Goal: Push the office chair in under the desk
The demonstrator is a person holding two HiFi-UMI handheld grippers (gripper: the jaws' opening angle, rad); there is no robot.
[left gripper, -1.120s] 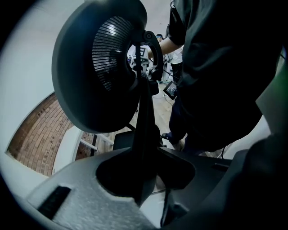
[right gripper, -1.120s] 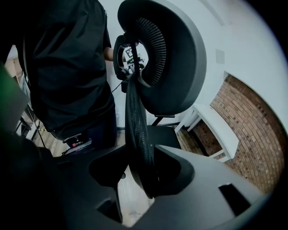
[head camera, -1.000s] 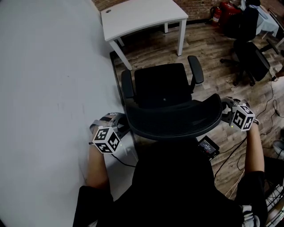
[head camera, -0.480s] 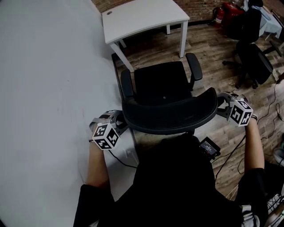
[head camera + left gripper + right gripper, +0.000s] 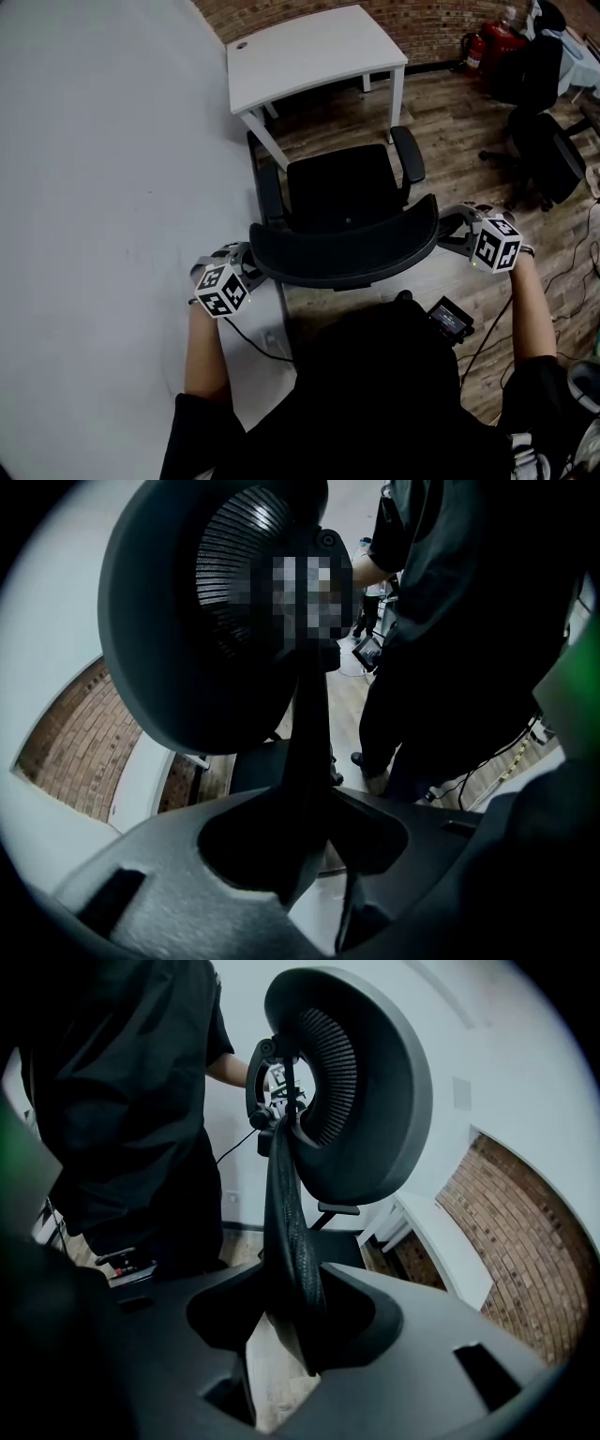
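**Setting.** Wood-plank floor [image 5: 441, 122], with a brick wall at 12 o'clock and a plain pale wall [image 5: 103, 187] along 9 o'clock.

**Task items**
- Desk [image 5: 314, 52]: one, white, at 12 o'clock.
- Chair [image 5: 339, 187]: one, black, at centre. Its seat faces the desk and sits near the desk's front edge, not yet under it.
- Armrests: two, at the seat's 9 and 3 o'clock.
- Backrest [image 5: 342, 255]: one, a curved mesh panel at the seat's 6 o'clock.

**Grippers**
- Left gripper [image 5: 251, 264]: jaws clamped on the backrest rim at its 9 o'clock end.
- Right gripper [image 5: 448, 225]: jaws clamped on the rim at its 3 o'clock end.
- In each gripper view, the rim runs straight down between the pads.

**Handling (judged)**
- The chair is moderately heavy, but it should roll freely on the planks. Its base is hidden.
- The frame is stiff, while the mesh is soft and will give under pressure.
- Hold it by the hard rim at both ends, as it is held now.
- The seat probably swivels, so an uneven push would turn the chair rather than roll it forward.
- The armrests may catch on the desk's edge.

**Other items**
- Spare chairs [image 5: 548, 155]: two, dark, at 2 o'clock.
- Extinguishers [image 5: 487, 42]: red, at 1 o'clock, number unclear.
- Screen device [image 5: 450, 319]: one, small, at 5 o'clock.
- Person: one, in a dark top, at 6 o'clock.
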